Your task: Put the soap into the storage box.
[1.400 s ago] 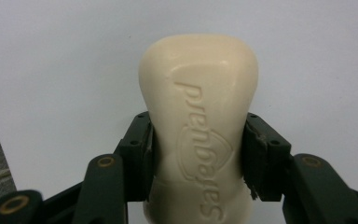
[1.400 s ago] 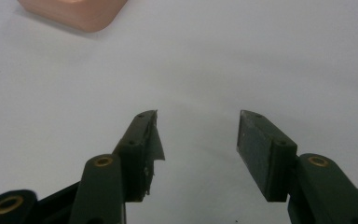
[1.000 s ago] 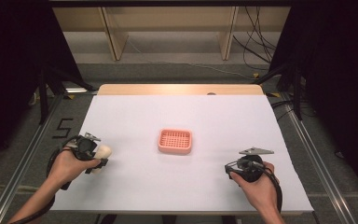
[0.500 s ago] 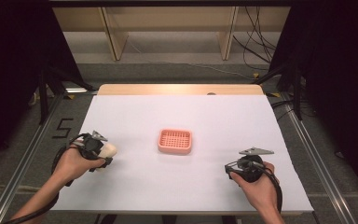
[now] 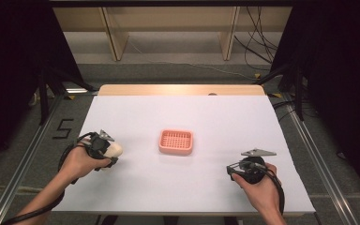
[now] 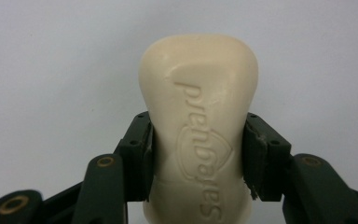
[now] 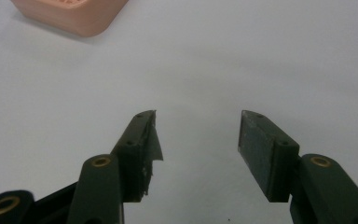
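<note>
The pink soap dish (image 5: 176, 142) stands near the middle of the white table (image 5: 187, 187), and I use it as the landmark for all places here. It is a low tray with rounded corners and a grid of small holes in its floor.

The left gripper (image 5: 104, 149) is to the left of the dish, well apart from it, and a little nearer to the person. Its jaws are pressed on a cream bar of soap (image 6: 199, 126), one pad on each long side of the bar. The pads grip the lower half of the bar, and the upper, rounded end sticks out past the fingertips. Raised letters and an oval mark are on the face of the soap. In the high view the soap (image 5: 113, 150) points from the gripper toward the dish. I cannot tell from the pictures if the bar touches the table or is lifted over it.

The right gripper (image 5: 236, 169) is to the right of the dish and nearer to the person, also well apart from it. Its jaws stand wide apart with only the white table between them. In the right gripper view a corner of the dish (image 7: 74, 14) is at the upper left, far ahead of the fingertips (image 7: 142, 135).
</note>
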